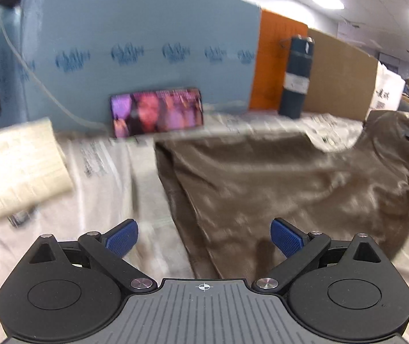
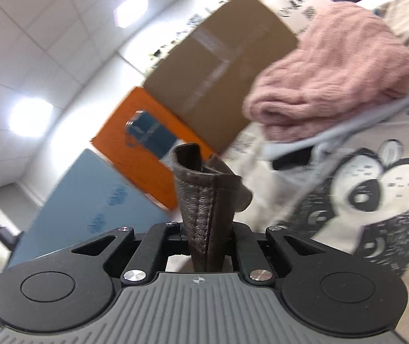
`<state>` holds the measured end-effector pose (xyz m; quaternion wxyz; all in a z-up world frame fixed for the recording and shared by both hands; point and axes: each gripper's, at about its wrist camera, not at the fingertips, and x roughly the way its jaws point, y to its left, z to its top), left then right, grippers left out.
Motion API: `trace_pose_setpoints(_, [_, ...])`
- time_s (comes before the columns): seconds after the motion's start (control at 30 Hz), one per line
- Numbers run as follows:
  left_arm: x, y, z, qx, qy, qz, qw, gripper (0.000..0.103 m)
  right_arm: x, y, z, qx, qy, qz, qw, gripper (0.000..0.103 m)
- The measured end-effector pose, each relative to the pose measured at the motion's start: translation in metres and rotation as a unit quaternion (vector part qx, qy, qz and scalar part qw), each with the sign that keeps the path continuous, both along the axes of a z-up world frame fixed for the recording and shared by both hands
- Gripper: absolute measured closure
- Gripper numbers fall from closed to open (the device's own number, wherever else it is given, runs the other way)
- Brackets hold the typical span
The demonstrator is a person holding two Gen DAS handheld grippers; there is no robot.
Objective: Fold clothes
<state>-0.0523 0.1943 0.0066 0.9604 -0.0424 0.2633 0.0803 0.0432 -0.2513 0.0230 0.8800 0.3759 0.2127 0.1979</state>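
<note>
You're pinching a stitched hem of the brown garment (image 2: 204, 200) in your right gripper (image 2: 206, 243); it's draping limp and slick across the table (image 1: 104, 172). Your left gripper (image 1: 204, 239) is gaping empty, so take the near edge.

The left claw (image 1: 204, 239) filled the bottom of the frame with its blue pads (image 1: 122, 239) spread wide, nothing between them. Beyond them a brown garment (image 1: 276, 183) lay across the centre and right, over a counter (image 1: 104, 189) covered in printed paper; its right end rose in a bunch at the right edge, where a small black part showed, too blurred to identify. A phone (image 1: 157, 111) with a lit pink screen leaned against a blue board (image 1: 138, 34) in the upper middle. Right of it a dark teal bottle (image 1: 296, 76) stood upright before an orange panel (image 1: 276, 60) and brown cardboard (image 1: 342, 80). A cream folded cloth (image 1: 15, 169) lay at left.
</note>
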Motion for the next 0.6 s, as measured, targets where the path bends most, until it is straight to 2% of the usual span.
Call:
trace_pose_setpoints(0.07, [0.009, 0.007, 0.006, 0.03, -0.013, 0.012, 0.9994, 0.003, -0.003, 0.006, 0.008, 0.008, -0.014, 0.015, 1.0, 0.096])
trace_pose_setpoints(0.2, [0.041, 0.032, 0.005, 0.046, -0.015, 0.054, 0.9974, 0.003, -0.01, 0.021, 0.021, 0.019, -0.041, 0.046, 0.998, 0.096])
trace_pose_setpoints(0.23, [0.049, 0.039, 0.003, 0.042, -0.012, 0.062, 0.9971, 0.003, -0.012, 0.025, 0.023, 0.02, -0.046, 0.055, 0.997, 0.096])
trace_pose_setpoints(0.33, [0.066, 0.056, -0.009, -0.003, 0.025, 0.069, 0.9973, 0.003, -0.018, 0.038, 0.03, 0.022, -0.06, 0.082, 0.995, 0.096])
trace_pose_setpoints(0.4, [0.067, 0.059, -0.01, -0.014, 0.031, 0.067, 0.9972, 0.003, -0.022, 0.048, 0.034, 0.023, -0.067, 0.101, 0.992, 0.096])
trace_pose_setpoints(0.6, [0.065, 0.062, -0.013, -0.021, 0.032, 0.066, 0.9971, 0.003, -0.038, 0.088, 0.045, 0.021, -0.083, 0.169, 0.982, 0.096])
